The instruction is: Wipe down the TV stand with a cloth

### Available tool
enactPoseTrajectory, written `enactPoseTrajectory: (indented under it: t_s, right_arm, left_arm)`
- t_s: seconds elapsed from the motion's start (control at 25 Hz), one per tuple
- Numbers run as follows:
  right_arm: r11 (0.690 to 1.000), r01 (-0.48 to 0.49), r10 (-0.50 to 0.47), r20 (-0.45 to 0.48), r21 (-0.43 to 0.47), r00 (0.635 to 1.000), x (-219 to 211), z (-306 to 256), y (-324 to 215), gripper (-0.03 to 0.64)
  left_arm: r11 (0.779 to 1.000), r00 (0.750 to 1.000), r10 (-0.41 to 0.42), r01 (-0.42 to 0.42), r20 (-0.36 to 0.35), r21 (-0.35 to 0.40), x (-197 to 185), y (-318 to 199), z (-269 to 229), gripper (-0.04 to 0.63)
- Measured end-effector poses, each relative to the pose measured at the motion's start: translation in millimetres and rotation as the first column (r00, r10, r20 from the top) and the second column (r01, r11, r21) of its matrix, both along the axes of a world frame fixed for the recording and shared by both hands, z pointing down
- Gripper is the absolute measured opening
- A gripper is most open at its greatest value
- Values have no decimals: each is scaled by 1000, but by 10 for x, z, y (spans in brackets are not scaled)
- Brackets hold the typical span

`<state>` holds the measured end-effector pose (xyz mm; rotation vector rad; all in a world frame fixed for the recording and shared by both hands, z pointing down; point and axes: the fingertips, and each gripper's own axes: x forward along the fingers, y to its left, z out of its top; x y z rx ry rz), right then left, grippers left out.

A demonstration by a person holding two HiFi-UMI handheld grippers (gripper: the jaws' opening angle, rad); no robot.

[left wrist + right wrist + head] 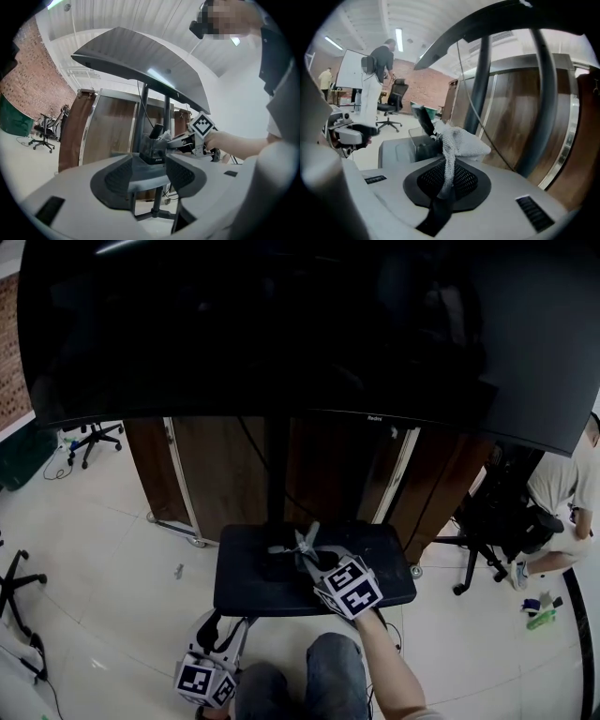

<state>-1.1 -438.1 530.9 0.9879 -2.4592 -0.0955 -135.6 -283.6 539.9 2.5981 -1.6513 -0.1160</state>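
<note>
The TV stand has a black shelf (244, 587) under a big dark TV (300, 324) on a pole (275, 484). My right gripper (307, 547) reaches over the shelf's middle, shut on a grey mesh cloth (307, 538). In the right gripper view the cloth (459, 143) bunches out of the shut gripper (449, 165), close to a small dark box (419, 140) by the pole. My left gripper (223, 626) hangs low, in front of and below the shelf's front left corner. In its own view the left gripper (149, 185) is open with nothing in it, facing the box (152, 151).
A wooden cabinet with metal trims (328, 474) stands right behind the stand. Office chairs (94, 439) are at the left. A person (562, 493) sits at the right beside a dark chair, with bottles (541, 615) on the floor. My knee (333, 671) is below the shelf.
</note>
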Motion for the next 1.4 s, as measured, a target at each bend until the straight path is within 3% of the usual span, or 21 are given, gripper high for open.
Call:
enactPoseTrajectory:
  t_s: [0.12,0.28,0.36,0.48,0.56,0.6,0.64,0.72,0.84,0.96,1.04,1.12,1.2,1.4]
  right_arm:
    - [998,-53,50,-81,-33,995,154,227,-145,28]
    - [976,-212,206,-123,-40,971,980,327,-275,28]
    - [950,-309,302,-125,-36,945,1544,355,-286,28]
    - [884,-466,461,-97,-30,882,2433,368,-179,28]
    - [845,-535,535,-33,-9,844,2829,247,11,28]
    - [840,-542,542,21,1,840,2879,142,141,28]
    - [852,-524,522,86,9,849,2797,24,284,28]
    - [908,-419,405,207,26,891,2267,-172,568,28]
    - [990,-138,121,303,35,945,939,-221,968,28]
    - [993,112,-119,353,39,928,-285,-119,1276,28]
    - [984,174,-171,369,26,914,-714,-7,1375,28]
    - [987,158,-154,350,17,924,-803,108,1361,28]
    - [996,93,-92,319,12,943,-607,220,1284,28]
    - [987,-158,155,293,-12,943,714,436,1068,28]
  left_arm:
    - [1000,1000,13,-13,-2,10,97,26,-4,233]
    - [1000,1000,16,-16,-5,3,104,6,34,233]
    - [1000,1000,24,-24,-4,-1,136,-14,60,233]
    - [1000,1000,31,-31,5,-3,182,-24,78,233]
    - [1000,999,30,-30,11,-2,191,-23,71,233]
    - [1000,999,29,-29,15,-1,190,-17,65,233]
    - [1000,999,28,-28,19,-1,187,-8,60,233]
    - [1000,999,22,-22,29,2,171,19,57,233]
    - [1000,999,-2,2,36,7,115,96,75,233]
    - [999,998,-39,39,40,19,17,258,84,229]
    - [997,997,-70,69,44,22,-60,410,105,212]
    - [995,994,-101,100,46,18,-136,549,133,212]
    - [993,991,-122,122,46,10,-194,656,165,212]
    - [994,994,-103,104,41,-19,-131,611,314,212]
